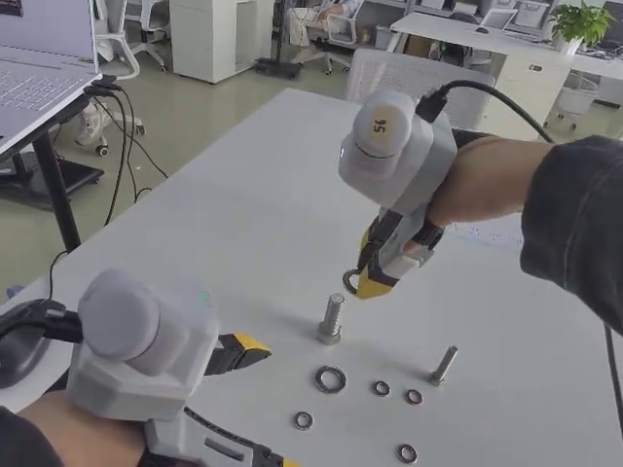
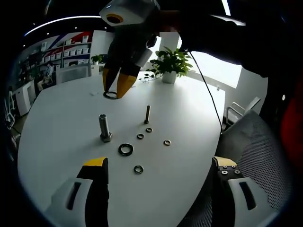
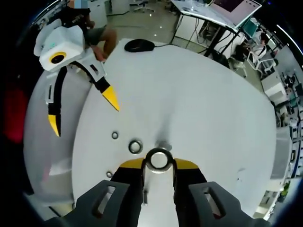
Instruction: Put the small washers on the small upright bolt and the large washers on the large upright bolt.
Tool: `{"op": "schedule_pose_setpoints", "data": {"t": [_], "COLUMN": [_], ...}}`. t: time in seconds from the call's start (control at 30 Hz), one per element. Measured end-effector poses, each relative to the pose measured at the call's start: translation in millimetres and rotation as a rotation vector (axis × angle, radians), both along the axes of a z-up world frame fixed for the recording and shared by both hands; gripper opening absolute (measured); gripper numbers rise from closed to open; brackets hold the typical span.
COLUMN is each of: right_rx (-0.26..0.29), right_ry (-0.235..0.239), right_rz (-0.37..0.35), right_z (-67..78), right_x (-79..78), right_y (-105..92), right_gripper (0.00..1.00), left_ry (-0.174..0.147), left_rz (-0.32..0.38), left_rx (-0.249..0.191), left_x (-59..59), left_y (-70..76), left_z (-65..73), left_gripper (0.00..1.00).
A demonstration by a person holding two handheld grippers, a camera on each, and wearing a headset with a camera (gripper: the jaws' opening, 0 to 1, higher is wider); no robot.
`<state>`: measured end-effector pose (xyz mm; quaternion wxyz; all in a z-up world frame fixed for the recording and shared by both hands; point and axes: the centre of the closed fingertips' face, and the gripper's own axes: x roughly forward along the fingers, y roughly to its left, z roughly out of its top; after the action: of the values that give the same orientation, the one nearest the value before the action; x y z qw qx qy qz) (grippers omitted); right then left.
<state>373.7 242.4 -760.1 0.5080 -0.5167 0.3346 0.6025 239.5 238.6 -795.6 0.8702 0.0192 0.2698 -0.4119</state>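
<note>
Below — white tabletop (image 1: 224, 233) (desks (image 1: 467, 34) beyond)

Bright, even overhead light floods the white table (image 1: 243, 224), and the large bolt (image 1: 330, 319) throws just a faint, soft shadow. In the left gripper view a window (image 2: 215, 68) blows out to white glare, and the table edge bows hard at the sides. In the right gripper view the large washer (image 3: 148, 161), close to the lens, goes soft.
</note>
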Motion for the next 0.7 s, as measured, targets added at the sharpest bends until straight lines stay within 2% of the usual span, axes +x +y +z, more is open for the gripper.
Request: {"op": "schedule_pose_setpoints", "data": {"t": [0.27,0.7], "right_rx": [-0.009,-0.027], "right_ry": [0.013,0.038], "right_rz": [0.005,0.009], "right_z": [-11.3,-29.3], "right_x": [11.6,9.4], "right_y": [8.7,11.5], "right_gripper": [0.23,0.23], "left_ry": [0.006,0.015], "left_rz": [0.001,-0.002], "left_rx": [0.002,0.006], "left_x": [1.9,1.1], "left_y": [-1.2,-3.6], "left_z": [0.2,-2.2], "left_gripper": [0.9,0.9]}}
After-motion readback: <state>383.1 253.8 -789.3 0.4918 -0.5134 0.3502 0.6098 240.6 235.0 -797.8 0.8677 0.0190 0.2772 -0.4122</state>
